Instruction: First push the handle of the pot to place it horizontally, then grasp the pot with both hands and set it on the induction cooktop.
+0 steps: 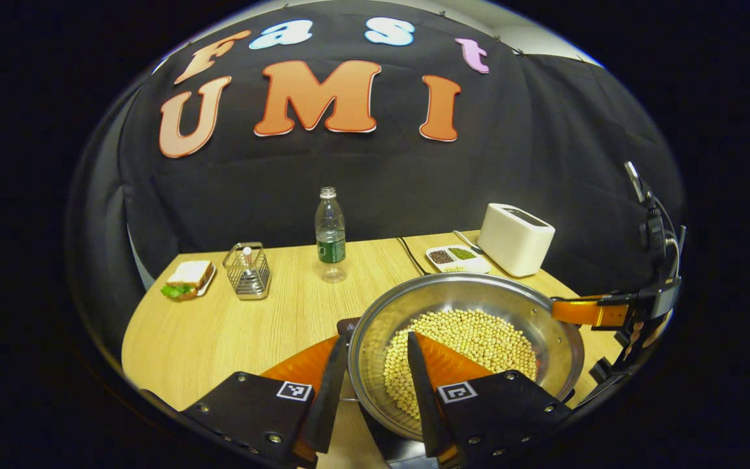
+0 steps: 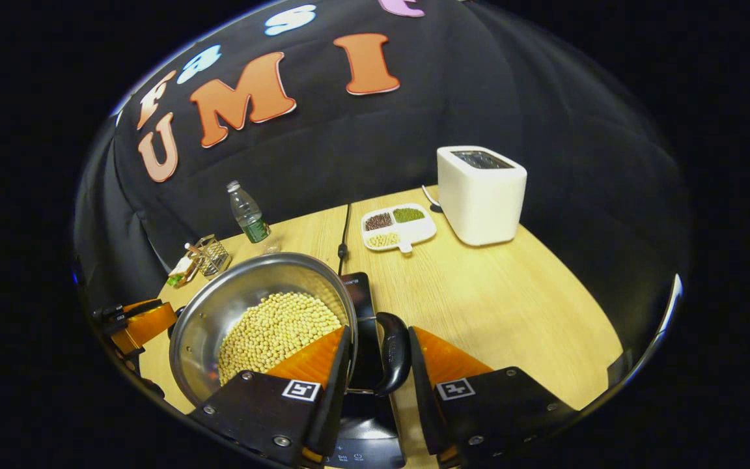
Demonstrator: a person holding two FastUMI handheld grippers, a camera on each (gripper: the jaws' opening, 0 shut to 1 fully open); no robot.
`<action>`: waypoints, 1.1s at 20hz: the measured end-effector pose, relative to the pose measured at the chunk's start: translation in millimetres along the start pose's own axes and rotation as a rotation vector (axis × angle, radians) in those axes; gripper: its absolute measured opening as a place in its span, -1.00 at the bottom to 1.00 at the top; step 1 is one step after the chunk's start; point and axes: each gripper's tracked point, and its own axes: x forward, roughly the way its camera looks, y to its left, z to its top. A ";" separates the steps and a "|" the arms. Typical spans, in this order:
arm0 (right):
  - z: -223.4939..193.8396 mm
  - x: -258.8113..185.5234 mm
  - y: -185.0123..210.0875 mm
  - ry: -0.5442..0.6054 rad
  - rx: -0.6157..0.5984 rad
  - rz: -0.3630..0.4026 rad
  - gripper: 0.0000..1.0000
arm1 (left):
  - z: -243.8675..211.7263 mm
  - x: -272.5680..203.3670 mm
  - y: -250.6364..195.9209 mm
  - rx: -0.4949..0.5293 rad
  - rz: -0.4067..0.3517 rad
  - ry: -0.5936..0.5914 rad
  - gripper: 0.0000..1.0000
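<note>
Your two claws straddle opposite rims of the round steel pot (image 2: 264, 312) of beans: left claw (image 1: 367, 384), right claw (image 2: 380, 374), both part-open; bare wooden worktop (image 2: 512, 306) lies to the right.

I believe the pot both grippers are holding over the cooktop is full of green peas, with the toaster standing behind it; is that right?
Not quite: the pot holds pale yellow beans, not green peas, as the right gripper view shows. The toaster does stand behind it.

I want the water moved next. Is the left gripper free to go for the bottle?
Probably not yet. The left gripper straddles the rim of the pot of beans, sharing its weight with the right gripper. The table toward the bottle is otherwise unobstructed.
</note>
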 end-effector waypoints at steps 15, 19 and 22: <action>156.4 -185.4 39.9 -0.461 -0.145 0.000 0.91 | 150.7 -163.5 60.2 0.027 0.198 -0.377 0.71; 176.5 -248.3 42.9 -0.576 -0.155 -0.001 0.90 | 192.8 -228.6 98.0 0.027 0.295 -0.497 0.73; 177.8 -280.2 37.8 -0.639 -0.169 -0.022 0.89 | 200.8 -270.6 117.6 -0.005 0.328 -0.554 0.67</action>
